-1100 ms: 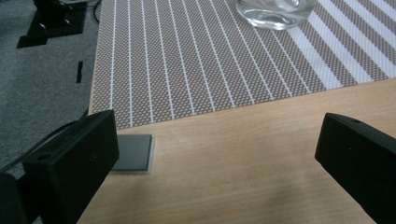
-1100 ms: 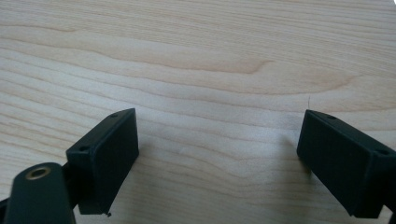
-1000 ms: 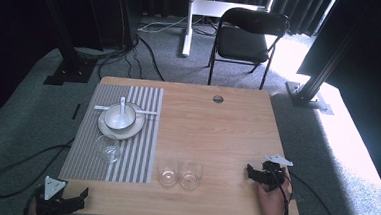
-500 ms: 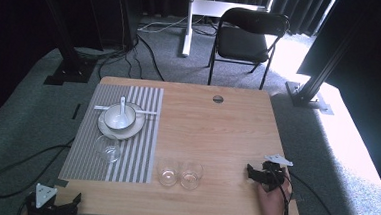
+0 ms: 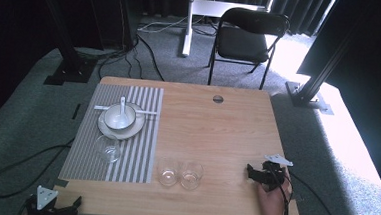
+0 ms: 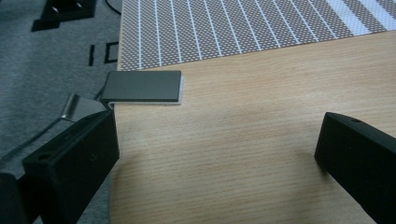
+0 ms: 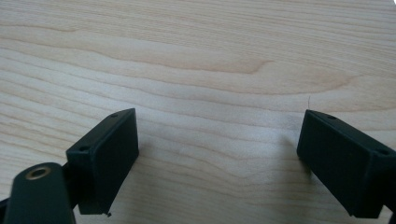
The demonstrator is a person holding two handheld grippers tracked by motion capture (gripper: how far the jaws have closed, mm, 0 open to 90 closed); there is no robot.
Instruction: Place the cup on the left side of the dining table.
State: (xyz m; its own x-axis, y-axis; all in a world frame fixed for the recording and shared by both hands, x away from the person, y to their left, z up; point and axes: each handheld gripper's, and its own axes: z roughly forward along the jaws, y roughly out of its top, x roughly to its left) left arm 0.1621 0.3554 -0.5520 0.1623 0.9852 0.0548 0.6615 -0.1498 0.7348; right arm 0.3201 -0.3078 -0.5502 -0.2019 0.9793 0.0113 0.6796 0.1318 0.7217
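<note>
My left gripper (image 5: pixel 74 204) hangs at the table's front-left corner, open and holding nothing. In the left gripper view its black jaws stand wide apart over bare wood (image 6: pixel 215 140), with a grey clamp plate (image 6: pixel 142 86) on the table edge just beyond them. My right gripper (image 5: pixel 251 172) rests low on the front right of the table, held by a hand (image 5: pixel 273 202). It is open too, with only wood grain between its jaws (image 7: pixel 217 130).
A striped placemat (image 5: pixel 136 149) lies at the left and carries a plate (image 5: pixel 108 129), a bowl with a spoon (image 5: pixel 120 115) and an upright glass (image 5: pixel 108 148). Two more glasses (image 5: pixel 167 172) (image 5: pixel 191 174) stand near the front middle. A chair (image 5: pixel 245 38) stands beyond the table.
My left gripper has drifted slightly down and back toward the front-left corner. The right gripper has stayed where it was.
</note>
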